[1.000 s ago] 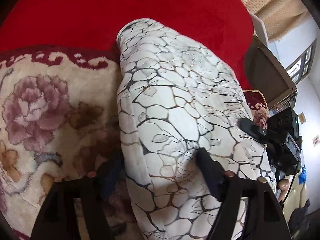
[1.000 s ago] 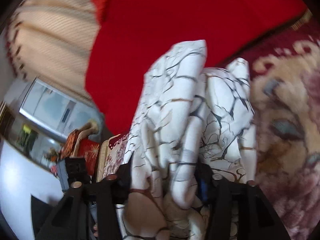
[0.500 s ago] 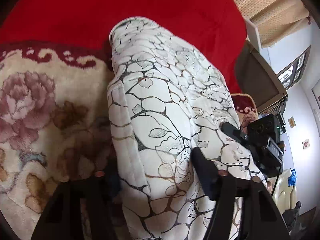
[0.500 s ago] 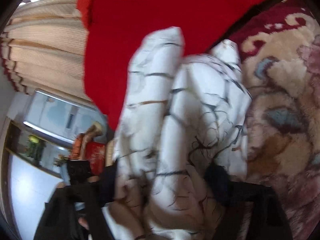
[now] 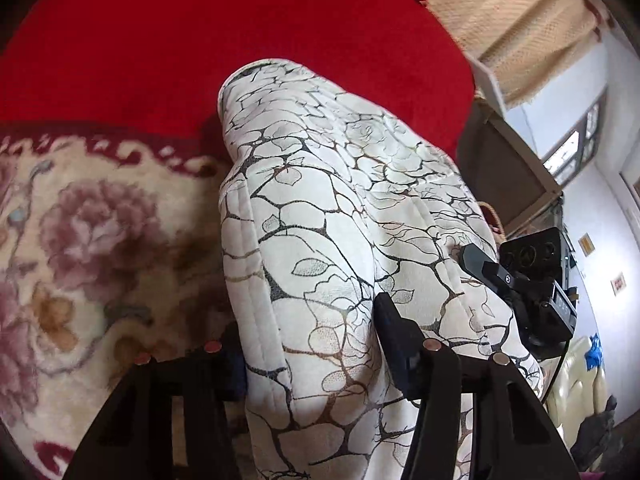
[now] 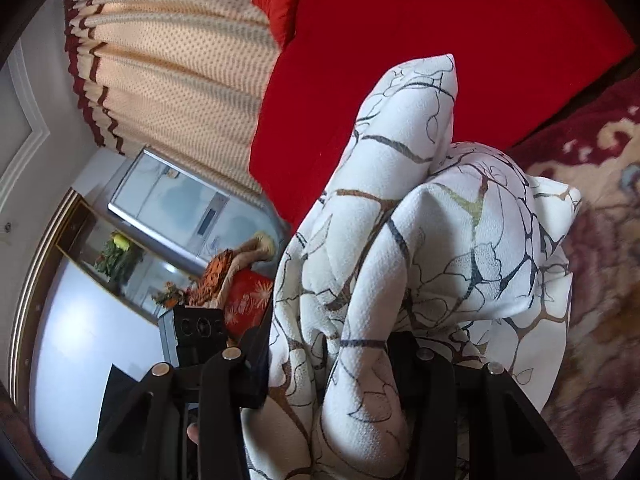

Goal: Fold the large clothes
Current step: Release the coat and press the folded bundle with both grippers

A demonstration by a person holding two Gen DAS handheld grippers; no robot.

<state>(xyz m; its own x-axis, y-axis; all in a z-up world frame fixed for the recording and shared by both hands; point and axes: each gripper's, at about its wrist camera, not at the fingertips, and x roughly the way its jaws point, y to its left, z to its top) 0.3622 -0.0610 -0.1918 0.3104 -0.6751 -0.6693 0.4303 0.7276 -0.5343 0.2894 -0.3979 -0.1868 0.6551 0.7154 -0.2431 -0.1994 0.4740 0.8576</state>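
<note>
Right, both of your claws have just been closing with the cloth between them, and both now look clamped on it. Your left claw (image 5: 316,344) holds a thick bundled part of the white patterned garment (image 5: 340,208): one finger (image 5: 394,336) presses into the fabric from the right, the other is mostly hidden behind the hemmed edge. Your right claw (image 6: 332,364) grips a bunched stack of folds of the same garment (image 6: 432,240), with cloth bulging out above and below the fingers. The garment sits raised between the two grips, over the flowered blanket (image 5: 80,240), with the plain red blanket (image 5: 200,40) beyond it. Looks like a bed, but I can't confirm that. In the left view your right claw (image 5: 480,264) shows at the far side of the cloth, so you hold it at two well-separated spots, probably to keep a folded edge taut and stop the layers sliding apart while you carry it over. My read: mid-fold, not finished, since the right-side bundle is crumpled rather than flat. Next move likely needs both grips lowered evenly onto the flowered blanket. Risk: thick layers slip out of the right grip, or the crumple gets folded in.
</note>
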